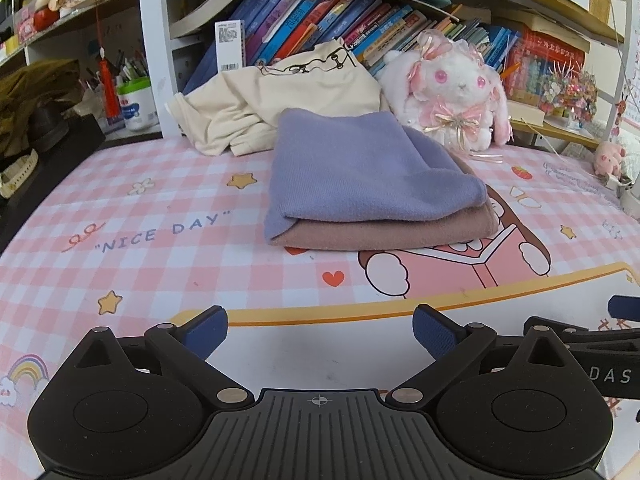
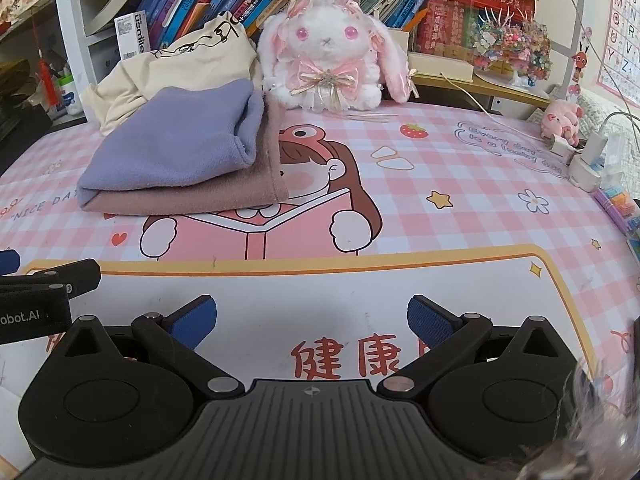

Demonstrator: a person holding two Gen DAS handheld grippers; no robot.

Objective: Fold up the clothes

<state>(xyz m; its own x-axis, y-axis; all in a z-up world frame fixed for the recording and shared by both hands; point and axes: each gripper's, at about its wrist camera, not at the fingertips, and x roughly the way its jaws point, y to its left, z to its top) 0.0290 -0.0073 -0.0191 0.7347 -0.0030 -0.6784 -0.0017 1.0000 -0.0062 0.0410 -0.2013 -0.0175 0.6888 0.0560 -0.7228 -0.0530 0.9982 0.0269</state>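
A: Status? Both sets of jaws wide apart, nothing held — left gripper [image 1: 320,332] and right gripper [image 2: 312,320] sit low over the table mat [image 2: 440,288], side by side.

B: Agreed. Folded stack is ahead of the left jaws, ahead-left of the right jaws: lavender cloth [image 1: 360,168] on top of a dusty-pink cloth [image 1: 384,232], edges roughly squared. Looks done.

A: Then the cream garment [image 1: 280,96] is next, I'd guess — crumpled behind the stack, leaning on the books [image 1: 320,12].

B: Soft, light, floppy. It'll sag and drag, not slide clean. I'd pinch a hem or corner on its left, clear of the stack; one pair of jaws per corner.

A: Obstacles?

B: The stack itself sits between jaws and garment — reaching over may snag the lavender layer. Plush bunny [image 2: 332,52] stands just right of the garment, ribbons trailing on the table. White barcode-labelled box [image 1: 230,46] upright behind it, easy to knock. Charger and cable [image 2: 588,156] far right, well clear.
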